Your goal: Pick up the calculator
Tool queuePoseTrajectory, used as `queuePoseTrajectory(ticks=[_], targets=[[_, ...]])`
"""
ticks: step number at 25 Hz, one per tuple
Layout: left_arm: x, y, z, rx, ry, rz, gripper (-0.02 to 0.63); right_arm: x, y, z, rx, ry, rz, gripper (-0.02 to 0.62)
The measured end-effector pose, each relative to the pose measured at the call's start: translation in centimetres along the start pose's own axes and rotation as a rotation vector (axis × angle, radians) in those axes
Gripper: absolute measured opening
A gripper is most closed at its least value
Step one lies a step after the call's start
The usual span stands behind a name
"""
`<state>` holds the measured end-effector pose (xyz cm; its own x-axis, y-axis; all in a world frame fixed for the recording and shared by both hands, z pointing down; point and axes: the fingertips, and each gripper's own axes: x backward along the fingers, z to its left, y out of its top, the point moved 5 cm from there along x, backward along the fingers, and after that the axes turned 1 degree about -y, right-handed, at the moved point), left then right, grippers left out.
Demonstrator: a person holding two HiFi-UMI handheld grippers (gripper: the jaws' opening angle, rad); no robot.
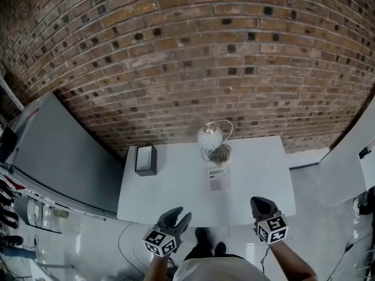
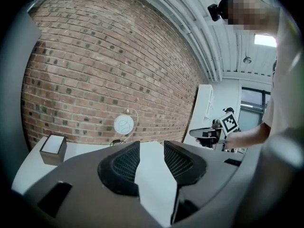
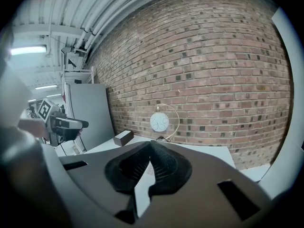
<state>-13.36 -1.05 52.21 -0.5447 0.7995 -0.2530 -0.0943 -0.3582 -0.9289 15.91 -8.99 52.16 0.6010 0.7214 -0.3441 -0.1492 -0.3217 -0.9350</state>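
Observation:
The calculator [image 1: 217, 178], small and pale grey, lies flat at the middle of the white table [image 1: 170, 198], just in front of the lamp. Both grippers hang over the table's near edge, short of the calculator. My left gripper [image 1: 179, 215] is below and to the left of it, its jaws open [image 2: 152, 148] with only tabletop showing in the gap. To the calculator's lower right is my right gripper [image 1: 261, 203], fingertips meeting [image 3: 150, 146] with nothing held. The jaws hide the calculator in both gripper views.
A lamp with a white globe [image 1: 210, 137] on a wire arc stands behind the calculator. A dark open-topped box [image 1: 146, 160] sits at the table's back left. The brick wall [image 1: 187, 51] runs behind. A grey panel [image 1: 58, 151] flanks the left side, white furniture [image 1: 351, 163] the right.

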Motion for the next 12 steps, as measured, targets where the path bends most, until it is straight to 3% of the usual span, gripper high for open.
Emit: queuePoseTrajectory(ticks=[12], targets=[[-6.2,0.0,4.8,0.032,-0.099,0.04,0.164,-4.6,1.3,-2.5,-0.008,-0.071,0.005,0.012]])
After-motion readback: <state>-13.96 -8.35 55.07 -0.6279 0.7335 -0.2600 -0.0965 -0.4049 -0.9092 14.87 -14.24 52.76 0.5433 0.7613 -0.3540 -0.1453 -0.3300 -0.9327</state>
